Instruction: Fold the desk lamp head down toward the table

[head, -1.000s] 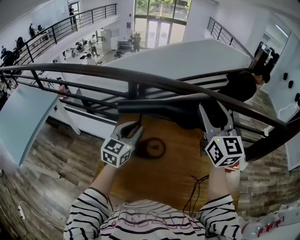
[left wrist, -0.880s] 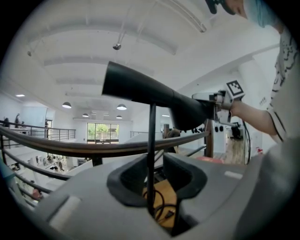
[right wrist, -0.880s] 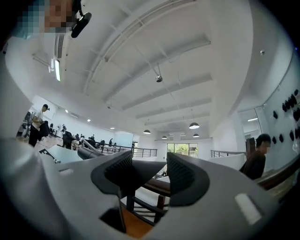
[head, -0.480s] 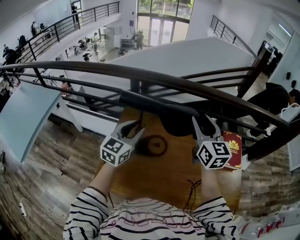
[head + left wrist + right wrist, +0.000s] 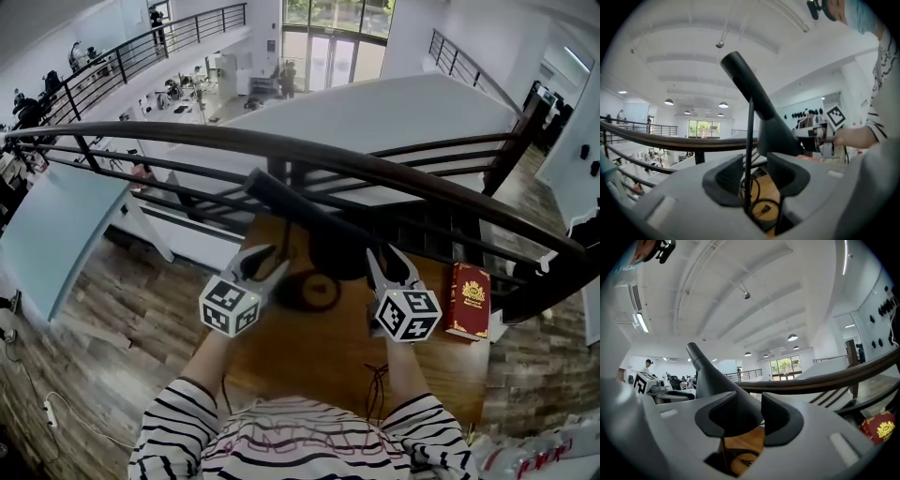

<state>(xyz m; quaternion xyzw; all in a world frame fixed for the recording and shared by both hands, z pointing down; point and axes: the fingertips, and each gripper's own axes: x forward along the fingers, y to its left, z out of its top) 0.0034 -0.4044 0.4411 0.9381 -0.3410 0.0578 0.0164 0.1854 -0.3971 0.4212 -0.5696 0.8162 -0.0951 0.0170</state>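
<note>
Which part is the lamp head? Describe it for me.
On the wooden table by the dark railing sits a round black base. Above it slants the lamp head, between the right gripper's closing jaws. Unlike the thin stem between the left gripper's opening jaws, it is a thick cone with a long neck.

lamp head (image 5: 337, 251) swung lower toward table (image 5: 319, 352), right gripper (image 5: 386, 255) dropped with it, jaws closing with head between them, left gripper (image 5: 265, 261) jaws opening off thin lamp rod (image 5: 750, 154), red book (image 5: 469, 300) uncovered
</note>
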